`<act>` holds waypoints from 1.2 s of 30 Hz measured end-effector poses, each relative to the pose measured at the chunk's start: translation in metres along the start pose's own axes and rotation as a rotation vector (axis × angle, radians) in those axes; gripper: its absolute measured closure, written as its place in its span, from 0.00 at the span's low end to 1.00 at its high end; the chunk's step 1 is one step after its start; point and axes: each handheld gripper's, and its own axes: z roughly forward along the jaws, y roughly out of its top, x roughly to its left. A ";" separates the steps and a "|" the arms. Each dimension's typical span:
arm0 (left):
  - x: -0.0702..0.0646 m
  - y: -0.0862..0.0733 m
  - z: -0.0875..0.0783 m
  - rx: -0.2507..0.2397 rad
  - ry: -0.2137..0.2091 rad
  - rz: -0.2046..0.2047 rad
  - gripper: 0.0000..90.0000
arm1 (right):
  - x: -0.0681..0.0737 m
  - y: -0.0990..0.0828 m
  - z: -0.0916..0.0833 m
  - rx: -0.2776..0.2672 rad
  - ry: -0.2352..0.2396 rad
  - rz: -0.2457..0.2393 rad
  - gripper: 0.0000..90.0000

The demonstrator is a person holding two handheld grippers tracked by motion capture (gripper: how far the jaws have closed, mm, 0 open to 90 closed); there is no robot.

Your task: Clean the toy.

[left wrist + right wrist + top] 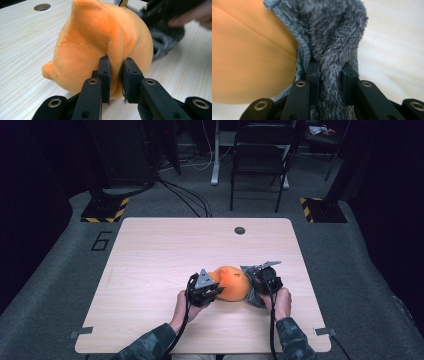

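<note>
Both grippers clamped on soft things near the bench's (150, 240) near edge.

The left gripper's (116, 66) fingers pinch a fold of the orange plush toy (100, 40); the right gripper's (329, 68) fingers squeeze a grey fuzzy cloth (332, 30), whose full shape is hidden, against the toy.

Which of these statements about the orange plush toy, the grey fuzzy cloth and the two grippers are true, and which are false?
1. The left gripper pinches a fold of the orange plush toy. True.
2. The right gripper is open and holds nothing. False: its fingers are closed on the grey fuzzy cloth.
3. The toy lies on the floor. False: it rests on the wooden table.
4. The table has a round hole near its far edge. True.
</note>
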 end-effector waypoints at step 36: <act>0.003 0.000 0.002 0.001 -0.023 -0.014 0.86 | 0.062 0.030 -0.061 -0.241 0.124 -0.169 0.81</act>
